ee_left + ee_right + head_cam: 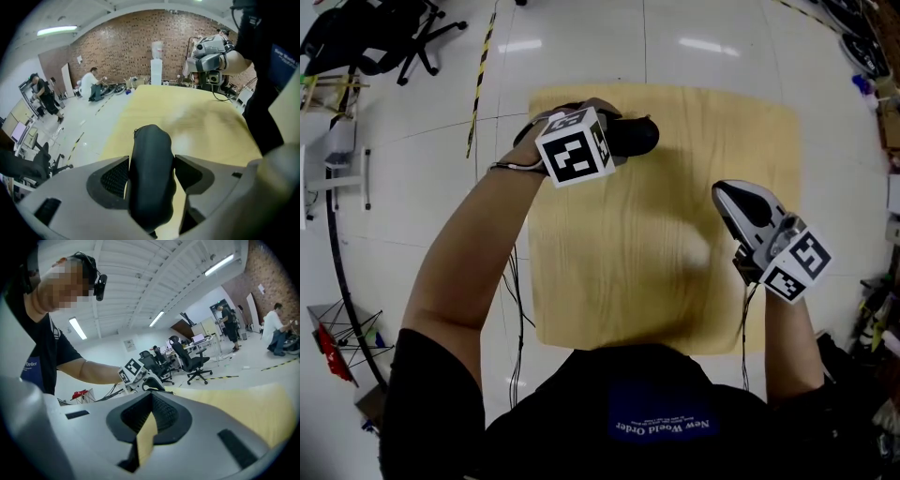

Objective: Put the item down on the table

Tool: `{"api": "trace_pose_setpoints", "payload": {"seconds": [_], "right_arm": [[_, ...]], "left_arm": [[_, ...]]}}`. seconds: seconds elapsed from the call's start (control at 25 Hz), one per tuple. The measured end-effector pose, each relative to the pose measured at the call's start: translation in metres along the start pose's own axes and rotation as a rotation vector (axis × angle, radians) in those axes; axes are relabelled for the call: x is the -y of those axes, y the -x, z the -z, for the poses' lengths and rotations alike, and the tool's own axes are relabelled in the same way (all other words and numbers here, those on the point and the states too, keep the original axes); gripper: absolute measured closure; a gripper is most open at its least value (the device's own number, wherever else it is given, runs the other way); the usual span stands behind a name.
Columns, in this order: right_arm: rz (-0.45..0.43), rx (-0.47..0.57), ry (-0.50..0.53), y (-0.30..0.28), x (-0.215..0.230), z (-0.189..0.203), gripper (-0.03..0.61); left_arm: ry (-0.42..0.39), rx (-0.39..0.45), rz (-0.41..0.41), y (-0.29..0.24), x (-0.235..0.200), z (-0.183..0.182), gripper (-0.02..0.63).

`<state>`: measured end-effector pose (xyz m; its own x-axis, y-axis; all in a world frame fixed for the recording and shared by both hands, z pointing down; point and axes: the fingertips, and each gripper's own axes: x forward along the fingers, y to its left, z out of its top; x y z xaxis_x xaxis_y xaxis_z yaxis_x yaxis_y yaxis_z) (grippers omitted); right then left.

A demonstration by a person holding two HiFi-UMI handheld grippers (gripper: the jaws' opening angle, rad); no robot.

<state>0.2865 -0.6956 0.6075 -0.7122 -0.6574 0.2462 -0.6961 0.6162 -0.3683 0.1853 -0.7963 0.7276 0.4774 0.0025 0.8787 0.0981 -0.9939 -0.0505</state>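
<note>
My left gripper [621,141] is shut on a black rounded item [637,136] over the far left part of the light wooden table [675,281]. In the left gripper view the item [151,173] stands upright and fills the gap between both jaws, with the table [187,108] stretching beyond it. Whether it touches the tabletop I cannot tell. My right gripper [727,194] hovers at the table's right edge, shut with nothing in it. Its jaws [150,401] leave only a thin slit. The left gripper [140,378] shows across the table from it.
The table's left edge drops to a glossy white floor with striped tape [483,66] and a black office chair [384,37]. Cables hang at the near edge [517,309]. People [89,84] and a brick wall [122,47] are far behind.
</note>
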Motion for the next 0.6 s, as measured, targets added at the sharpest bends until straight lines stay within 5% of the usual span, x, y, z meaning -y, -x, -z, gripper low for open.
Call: {"api": "trace_pose_setpoints", "payload": {"seconds": [0.2,0.6], "right_arm": [[-0.019,-0.004,-0.016,0.000,-0.008,0.007,0.591],[0.007,0.027,-0.004,0.019,-0.014,-0.008,0.591]], "left_arm": [[0.049,-0.033,0.083,-0.004,-0.002,-0.002,0.311],[0.131,0.072,-0.012,0.025,-0.009,-0.008,0.310]]}}
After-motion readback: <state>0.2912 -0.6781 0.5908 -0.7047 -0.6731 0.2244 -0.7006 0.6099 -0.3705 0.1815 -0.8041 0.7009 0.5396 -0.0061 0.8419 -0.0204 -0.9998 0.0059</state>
